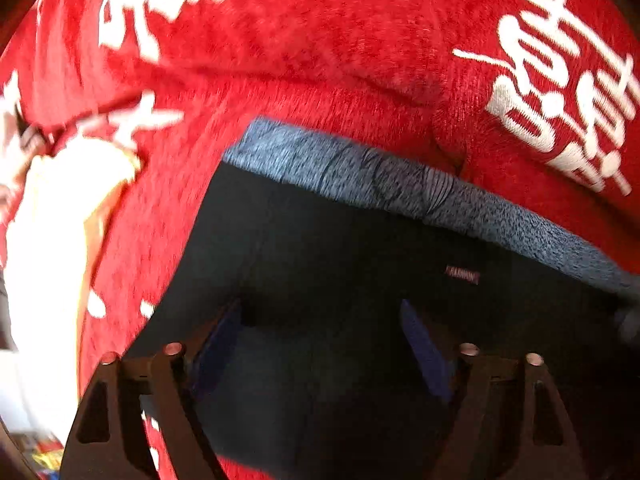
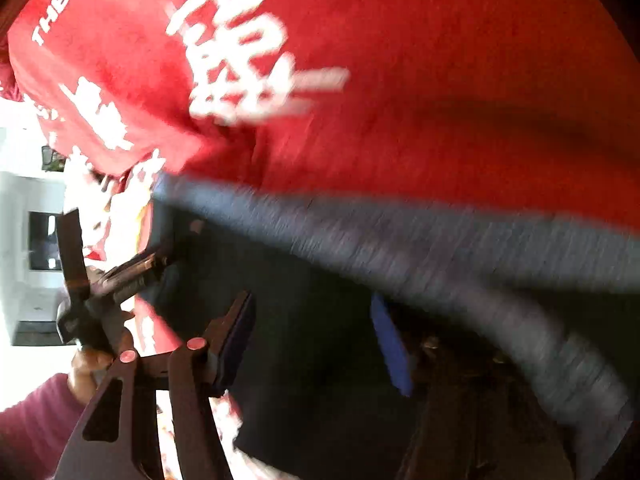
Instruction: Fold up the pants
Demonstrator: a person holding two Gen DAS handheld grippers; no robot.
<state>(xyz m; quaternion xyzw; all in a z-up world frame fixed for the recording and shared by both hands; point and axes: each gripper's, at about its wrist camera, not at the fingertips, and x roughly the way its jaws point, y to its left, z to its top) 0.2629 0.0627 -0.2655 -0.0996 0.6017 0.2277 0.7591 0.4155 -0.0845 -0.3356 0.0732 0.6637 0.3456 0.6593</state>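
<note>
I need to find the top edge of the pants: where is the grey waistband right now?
In the left wrist view the grey waistband runs diagonally across the middle, between the red printed blanket above and the black pants below.

Left hand-held gripper (image 1: pixel 320 344) points steeply down over the dark pants (image 1: pixel 320 264), its jaws standing apart with cloth beneath the gap; neither blue pad (image 1: pixel 424 348) visibly presses the fabric. The pants' grey-blue waistband (image 1: pixel 400 184) runs along their far edge. A small label (image 1: pixel 463 275) sits just below the waistband. The pants lie on a red blanket (image 1: pixel 320 60) with white characters, which extends beyond the waistband. Image is blurred.
</note>
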